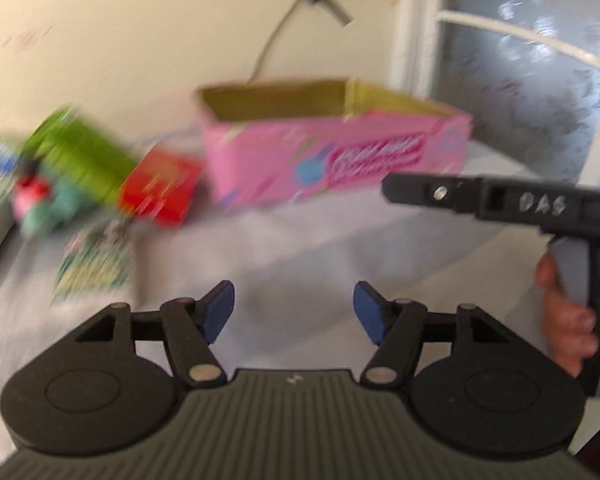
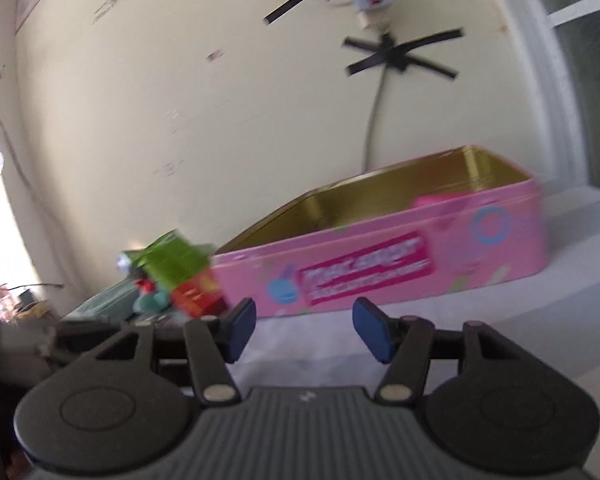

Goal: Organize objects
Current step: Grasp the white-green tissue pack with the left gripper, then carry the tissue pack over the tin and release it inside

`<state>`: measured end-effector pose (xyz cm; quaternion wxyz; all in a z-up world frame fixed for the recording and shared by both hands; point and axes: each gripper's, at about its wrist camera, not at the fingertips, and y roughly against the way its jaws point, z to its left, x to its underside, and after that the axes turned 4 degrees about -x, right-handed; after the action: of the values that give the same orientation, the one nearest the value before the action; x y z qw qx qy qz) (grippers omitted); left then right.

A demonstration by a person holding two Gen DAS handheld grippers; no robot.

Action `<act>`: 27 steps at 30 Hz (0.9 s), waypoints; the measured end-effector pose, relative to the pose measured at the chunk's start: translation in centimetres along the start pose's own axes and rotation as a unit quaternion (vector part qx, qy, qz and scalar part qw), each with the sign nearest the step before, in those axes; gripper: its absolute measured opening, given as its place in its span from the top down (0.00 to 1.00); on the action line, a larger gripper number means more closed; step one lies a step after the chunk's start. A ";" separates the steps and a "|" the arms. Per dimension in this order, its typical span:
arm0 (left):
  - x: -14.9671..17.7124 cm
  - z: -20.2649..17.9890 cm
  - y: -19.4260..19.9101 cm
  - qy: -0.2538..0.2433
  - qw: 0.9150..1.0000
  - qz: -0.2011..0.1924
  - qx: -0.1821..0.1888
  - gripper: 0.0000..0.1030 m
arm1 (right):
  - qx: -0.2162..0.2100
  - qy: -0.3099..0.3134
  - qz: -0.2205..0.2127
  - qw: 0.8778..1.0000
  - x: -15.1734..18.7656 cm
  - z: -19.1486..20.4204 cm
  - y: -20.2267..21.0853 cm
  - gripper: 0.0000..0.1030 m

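Note:
An open pink tin box (image 1: 332, 156) with a gold inside stands on the white table by the wall; it also shows in the right wrist view (image 2: 400, 264), with something pink (image 2: 432, 202) inside it. Left of it lie a green box (image 1: 84, 152), a red box (image 1: 160, 188), a teal and pink toy (image 1: 40, 204) and a flat printed packet (image 1: 96, 268). The green box (image 2: 176, 260) and red box (image 2: 196, 296) show in the right view too. My left gripper (image 1: 294, 314) is open and empty above the table. My right gripper (image 2: 304, 330) is open and empty, in front of the tin. Both views are blurred.
The right gripper's body (image 1: 500, 204) and the hand holding it are at the right of the left view. A grey-green pouch (image 2: 104, 300) lies at the far left. A cable taped to the wall (image 2: 376, 120) hangs behind the tin. A window (image 1: 520, 60) is at the right.

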<state>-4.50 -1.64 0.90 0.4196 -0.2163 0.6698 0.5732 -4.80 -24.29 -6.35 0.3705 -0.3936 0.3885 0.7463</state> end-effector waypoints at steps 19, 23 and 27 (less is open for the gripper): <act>-1.6 15.4 0.6 0.199 0.980 -0.009 0.017 0.42 | -0.030 0.183 0.181 0.966 3.0 12.7 -10.7 0.29; -2.0 15.4 -2.5 0.218 0.974 0.024 0.060 0.54 | -0.058 0.205 0.201 0.956 2.5 14.6 -14.6 0.32; -1.5 15.3 -1.9 0.218 0.974 0.014 0.053 0.57 | -0.083 0.213 0.207 0.951 2.4 15.8 -16.8 0.44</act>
<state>2.65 12.08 1.15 0.2666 -0.3041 0.7775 0.4816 3.94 -2.84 -7.16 0.0828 -0.4839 0.4681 0.7348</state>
